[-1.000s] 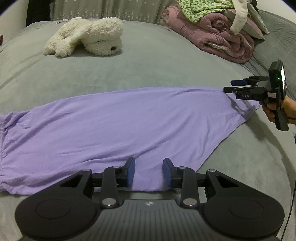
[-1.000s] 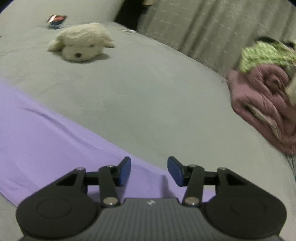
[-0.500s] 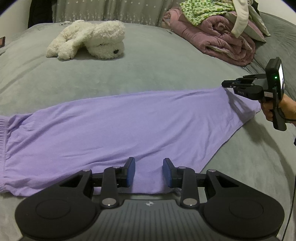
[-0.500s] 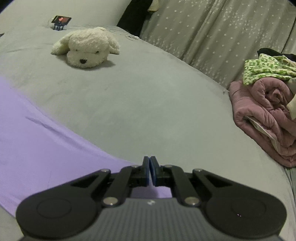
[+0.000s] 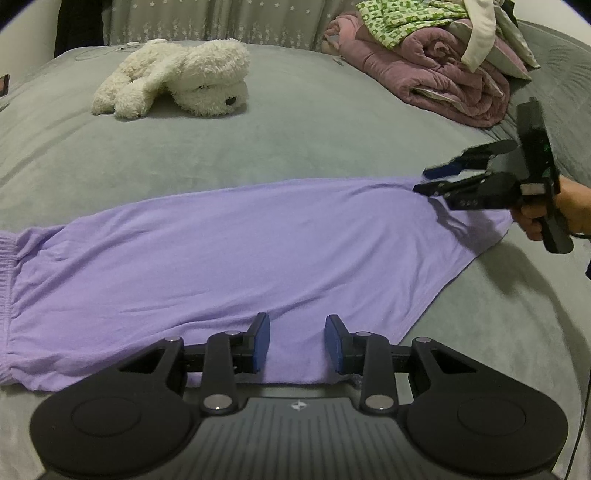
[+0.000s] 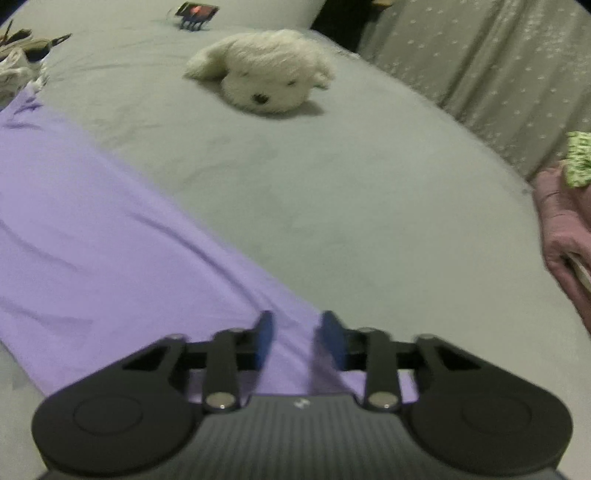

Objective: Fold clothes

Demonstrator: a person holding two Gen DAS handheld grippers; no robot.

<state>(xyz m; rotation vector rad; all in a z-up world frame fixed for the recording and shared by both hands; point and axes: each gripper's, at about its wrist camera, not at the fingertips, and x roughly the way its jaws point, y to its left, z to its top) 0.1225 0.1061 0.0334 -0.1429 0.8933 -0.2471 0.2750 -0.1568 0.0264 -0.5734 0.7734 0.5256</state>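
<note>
A lilac garment (image 5: 236, 251) lies flat and stretched across the grey bed (image 5: 303, 129); its elastic hem is at the far left. It also shows in the right wrist view (image 6: 96, 251). My left gripper (image 5: 297, 345) is open over the garment's near edge, empty. My right gripper (image 6: 295, 336) is open just above the garment's right end; in the left wrist view it (image 5: 430, 181) hovers at the far right corner, jaws apart, held by a hand.
A white plush dog (image 5: 184, 77) lies at the back of the bed, also in the right wrist view (image 6: 266, 81). A pile of pink blanket and clothes (image 5: 436, 74) sits at the back right. A small stand (image 6: 195, 13) is far off.
The right gripper shut on the garment's corner half a second ago and has now opened and lifted off it. The left gripper has stayed open at the near edge.
</note>
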